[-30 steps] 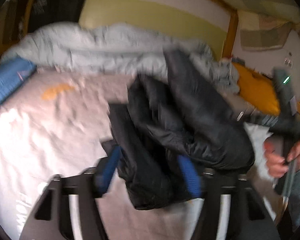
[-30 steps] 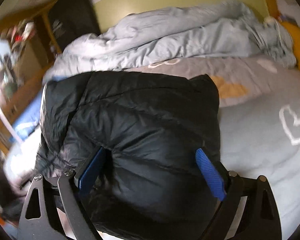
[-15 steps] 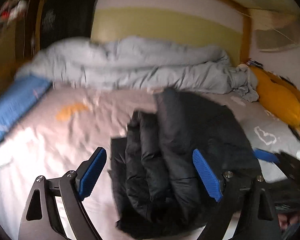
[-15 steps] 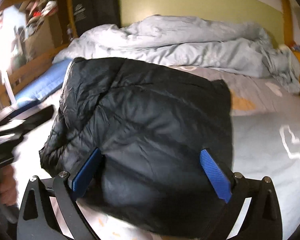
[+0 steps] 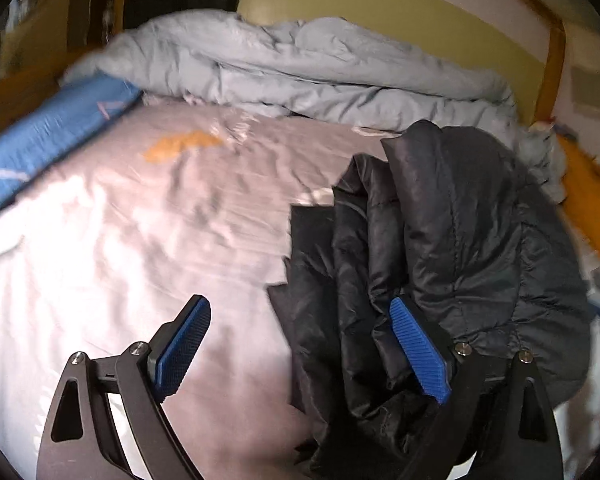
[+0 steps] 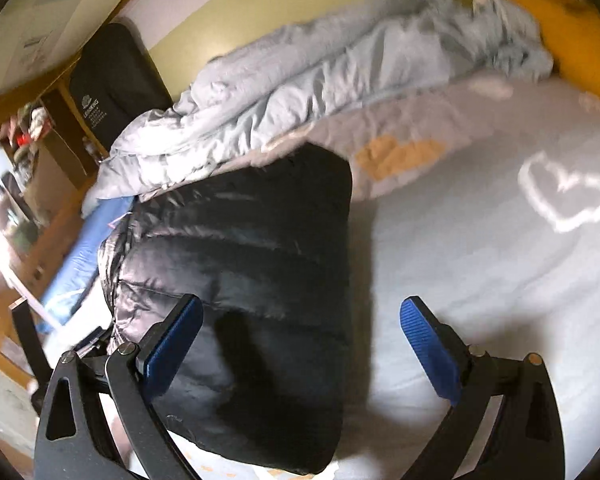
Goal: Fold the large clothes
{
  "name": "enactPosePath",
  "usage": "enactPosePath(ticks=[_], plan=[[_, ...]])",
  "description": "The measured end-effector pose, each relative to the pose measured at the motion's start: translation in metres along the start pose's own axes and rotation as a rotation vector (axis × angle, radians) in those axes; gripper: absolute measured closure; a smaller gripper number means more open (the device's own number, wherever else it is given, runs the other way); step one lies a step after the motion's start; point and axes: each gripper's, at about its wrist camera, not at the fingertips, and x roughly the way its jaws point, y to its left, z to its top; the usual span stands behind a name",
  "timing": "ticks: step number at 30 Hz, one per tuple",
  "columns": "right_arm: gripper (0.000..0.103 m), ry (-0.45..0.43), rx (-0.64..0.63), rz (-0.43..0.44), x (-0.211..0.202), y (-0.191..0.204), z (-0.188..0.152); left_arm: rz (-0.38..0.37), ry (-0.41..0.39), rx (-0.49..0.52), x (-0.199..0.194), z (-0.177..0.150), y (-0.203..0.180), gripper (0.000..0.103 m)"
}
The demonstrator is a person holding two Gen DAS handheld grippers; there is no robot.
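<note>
The folded black jacket lies on the bed, long axis near-to-far, between both wide, empty claws: left claw at its left edge, right claw over its right edge.

Black grippers, ribbed blue pads.

both tongs have let go and drawn off the jacket.
</note>
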Motion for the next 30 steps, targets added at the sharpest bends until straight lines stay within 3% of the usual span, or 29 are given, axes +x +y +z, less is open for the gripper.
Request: enactPosePath(ticks=[5,11,14,18,22,26,28,30], plan=[[0.034,0.086,0.131,0.13,0.027,-0.023,-0.007,-0.149,-0.155,-0.029,-0.042,0.013,-0.005,0.012],[0.044,0.065,0.021,0.16,0.021,-0.001,-0.009,-0.298,-0.187,-0.051,-0.069,0.028,-0.014,0.002],[0.044,0.058,-0.052,0.125,0.018,0.014,-0.012,-0.289,-0.152,-0.028,-0.065,0.027,-0.021,0.001],[0.044,0.04,-0.24,0.026,0.013,0.048,-0.02,-0.157,-0.083,-0.037,-0.04,0.022,-0.018,0.001],[0.044,0.021,-0.393,-0.086,0.013,0.075,-0.032,-0.139,0.006,-0.079,-0.012,0.009,-0.005,0.0],[0.041,0.011,-0.422,-0.093,0.011,0.079,-0.036,-0.174,0.068,-0.143,0.007,-0.003,0.009,0.0],[0.035,0.003,-0.4,-0.08,0.009,0.074,-0.034,-0.193,0.095,-0.165,0.016,-0.008,0.013,0.0],[0.015,-0.032,-0.359,-0.093,0.004,0.065,-0.032,-0.202,0.12,-0.183,0.022,-0.013,0.014,0.0]])
